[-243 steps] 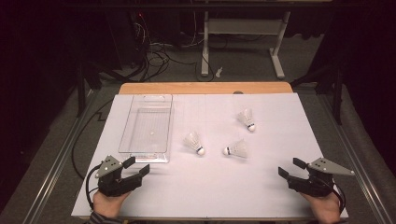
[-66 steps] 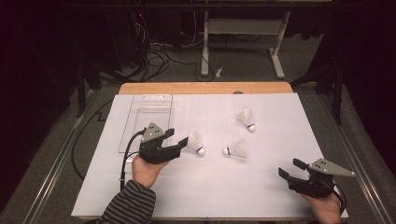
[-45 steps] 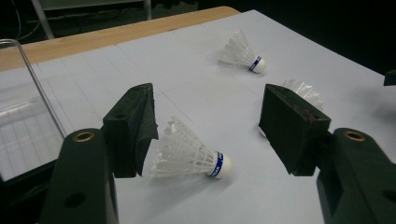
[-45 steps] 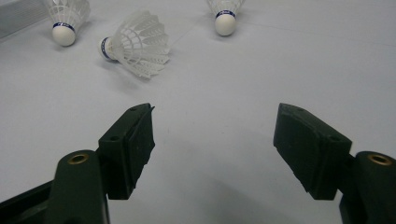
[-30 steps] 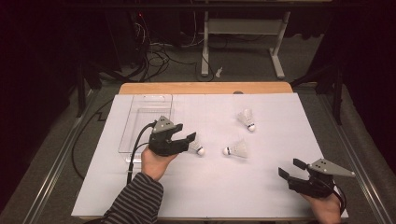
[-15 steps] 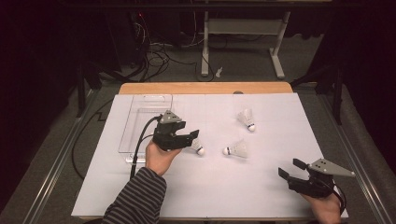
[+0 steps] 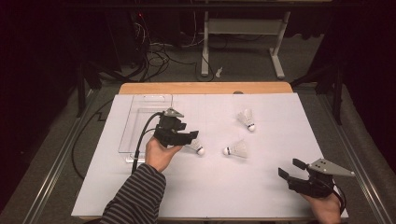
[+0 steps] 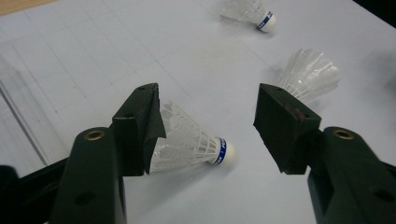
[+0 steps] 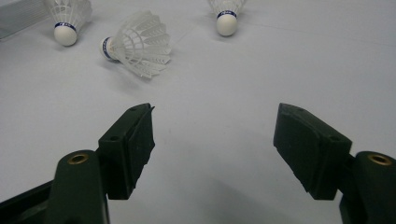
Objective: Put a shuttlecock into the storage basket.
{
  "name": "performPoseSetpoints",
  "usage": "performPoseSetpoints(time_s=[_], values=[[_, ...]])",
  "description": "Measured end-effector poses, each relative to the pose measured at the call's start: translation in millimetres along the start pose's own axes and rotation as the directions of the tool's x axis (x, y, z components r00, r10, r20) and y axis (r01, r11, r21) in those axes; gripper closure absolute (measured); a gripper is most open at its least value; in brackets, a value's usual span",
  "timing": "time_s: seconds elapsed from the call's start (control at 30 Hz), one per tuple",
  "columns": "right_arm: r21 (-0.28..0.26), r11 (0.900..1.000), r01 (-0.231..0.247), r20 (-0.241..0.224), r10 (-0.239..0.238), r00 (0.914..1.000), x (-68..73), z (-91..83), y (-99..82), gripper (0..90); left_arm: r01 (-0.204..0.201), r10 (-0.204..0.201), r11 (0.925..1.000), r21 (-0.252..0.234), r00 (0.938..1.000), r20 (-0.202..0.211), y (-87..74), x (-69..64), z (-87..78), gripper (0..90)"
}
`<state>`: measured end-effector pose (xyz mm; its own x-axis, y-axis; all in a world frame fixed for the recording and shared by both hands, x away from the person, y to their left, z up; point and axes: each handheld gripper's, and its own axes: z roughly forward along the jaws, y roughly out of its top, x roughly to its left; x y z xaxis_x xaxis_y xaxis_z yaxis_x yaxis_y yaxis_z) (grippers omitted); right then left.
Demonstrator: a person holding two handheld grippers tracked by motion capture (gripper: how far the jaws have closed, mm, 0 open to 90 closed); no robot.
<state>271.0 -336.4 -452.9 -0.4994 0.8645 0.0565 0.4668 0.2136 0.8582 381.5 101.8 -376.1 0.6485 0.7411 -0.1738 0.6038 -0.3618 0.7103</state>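
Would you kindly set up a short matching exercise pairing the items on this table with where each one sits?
Things:
1. clear tray
2. nearest shuttlecock
3. far shuttlecock
4. right claw

Places:
A. between the left claw's open jaws
B. near right corner of the table, over bare paper
C. left side, near the far edge
D. farthest from the person, right of centre

Pairs: 1-C, 2-A, 3-D, 4-B

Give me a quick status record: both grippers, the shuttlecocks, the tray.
left gripper: open, jaws have just been closing a little, fingers astride the nearest shuttlecock, not pressing it
right gripper: open, nothing between its fingers, near table edge
other shuttlecocks: middle shuttlecock and far shuttlecock, both lying on the white sheet
clear tray: left of the left gripper, nothing seen inside
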Motion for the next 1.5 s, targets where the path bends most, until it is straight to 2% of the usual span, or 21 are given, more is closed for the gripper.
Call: performPoseSetpoints(time_s=[0.3, 0.5, 0.77, 0.87, 1.07, 1.37, 1.5], values=[[0.002, 1.0, 0.0, -0.002, 0.0, 1.0, 0.0, 0.4, 0.0, 29.3, 0.003, -0.002, 0.9983, 0.057, 0.9995, -0.032, 8.7, 3.3, 4.2, 40.2], [0.003, 1.0, 0.0, -0.003, 0.0, 1.0, 0.0, 0.5, 0.0, 29.3, 0.0, 0.003, 0.9952, 0.098, 0.9997, -0.025, 15.6, 4.4, 7.2, 41.0], [0.003, 1.0, 0.001, -0.004, -0.001, 1.0, 0.1, 0.5, 0.0, 29.3, -0.005, 0.011, 0.9858, 0.168, 0.9994, -0.034, 22.6, 6.1, 15.2, 41.0], [0.003, 1.0, 0.0, -0.004, 0.0, 1.0, 0.0, 0.5, 0.0, 29.3, -0.013, 0.02, 0.9802, 0.198, 0.9992, -0.034, 25.0, 5.6, 18.7, 41.8], [0.003, 1.0, 0.002, -0.005, -0.002, 1.0, 0.2, 0.5, 0.0, 29.3, -0.001, 0.009, 0.9718, 0.236, 0.9995, -0.032, 26.7, 8.2, 27.1, 42.3], [0.003, 1.0, 0.003, -0.005, -0.003, 1.0, 0.2, 0.5, 0.1, 29.3, 0.014, -0.007, 0.9533, 0.302, 0.9997, -0.025, 26.6, 14.3, 39.6, 44.1], [0.003, 1.0, 0.004, -0.006, -0.004, 1.0, 0.4, 0.6, 0.1, 29.3, 0.03, -0.025, 0.9503, 0.31, 0.9995, -0.021, 26.3, 16.7, 43.0, 45.4]])
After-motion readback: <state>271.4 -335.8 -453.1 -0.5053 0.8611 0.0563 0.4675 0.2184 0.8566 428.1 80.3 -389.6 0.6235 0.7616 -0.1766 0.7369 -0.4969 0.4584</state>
